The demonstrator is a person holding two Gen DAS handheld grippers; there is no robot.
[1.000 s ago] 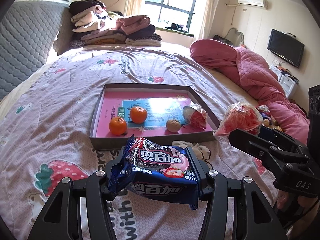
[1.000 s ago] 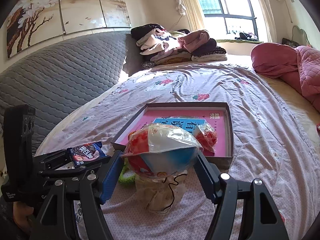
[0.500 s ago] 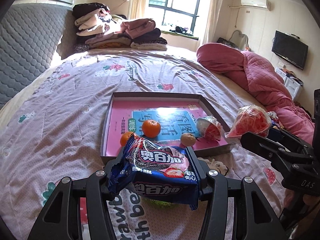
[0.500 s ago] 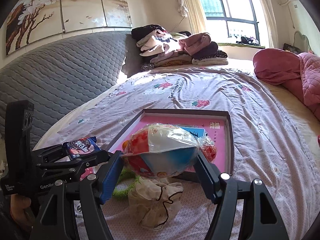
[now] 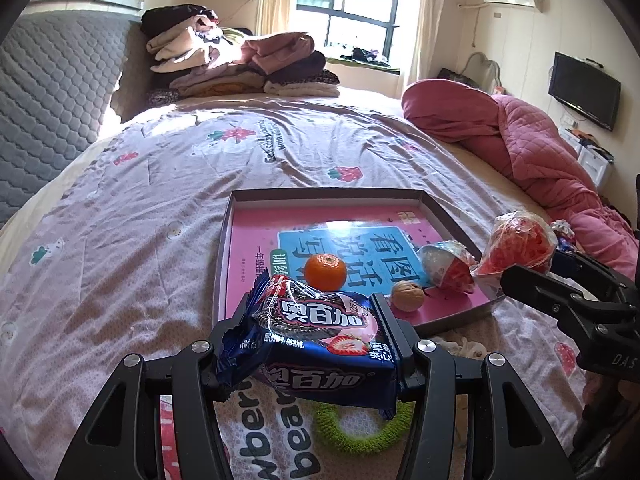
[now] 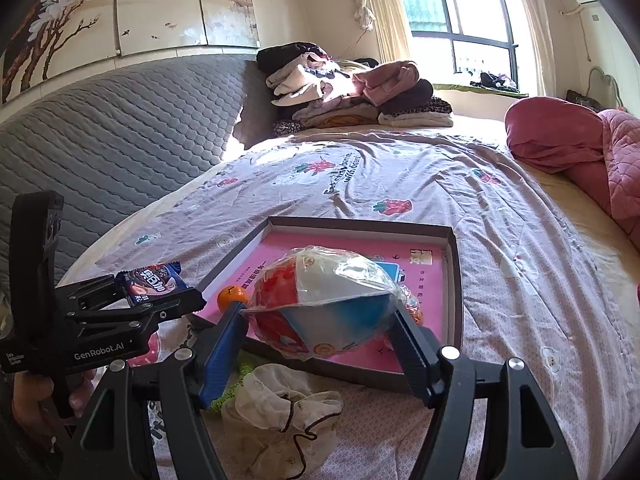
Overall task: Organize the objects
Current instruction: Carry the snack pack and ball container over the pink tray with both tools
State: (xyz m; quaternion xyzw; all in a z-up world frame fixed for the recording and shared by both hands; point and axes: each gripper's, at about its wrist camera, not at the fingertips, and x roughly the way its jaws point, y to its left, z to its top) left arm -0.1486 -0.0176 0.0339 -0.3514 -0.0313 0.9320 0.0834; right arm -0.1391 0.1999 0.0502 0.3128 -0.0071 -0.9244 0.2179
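Observation:
My left gripper [image 5: 316, 344] is shut on a blue cookie packet [image 5: 320, 344], held above the bed just before the near edge of the grey tray [image 5: 224, 248]. The packet also shows in the right wrist view [image 6: 154, 282]. My right gripper [image 6: 320, 320] is shut on a plastic-wrapped red, white and blue ball [image 6: 324, 308], held over the tray's near edge [image 6: 456, 276]; the ball shows in the left wrist view [image 5: 520, 244]. In the tray lie an orange [image 5: 325, 272], a walnut [image 5: 407, 297] and a second wrapped ball [image 5: 450, 266].
A green ring [image 5: 360, 428] and a white drawstring pouch [image 6: 280, 404] lie on the bedsheet before the tray. Folded clothes [image 5: 236, 64] are stacked at the bed's far end. A pink quilt [image 5: 532, 152] lies at the right. A grey padded headboard [image 6: 100, 140] is at the left.
Both grippers have risen and pulled back a little from the tray, still holding their objects. The green ring and the pouch have come into view below; one orange is now hidden behind the packet.

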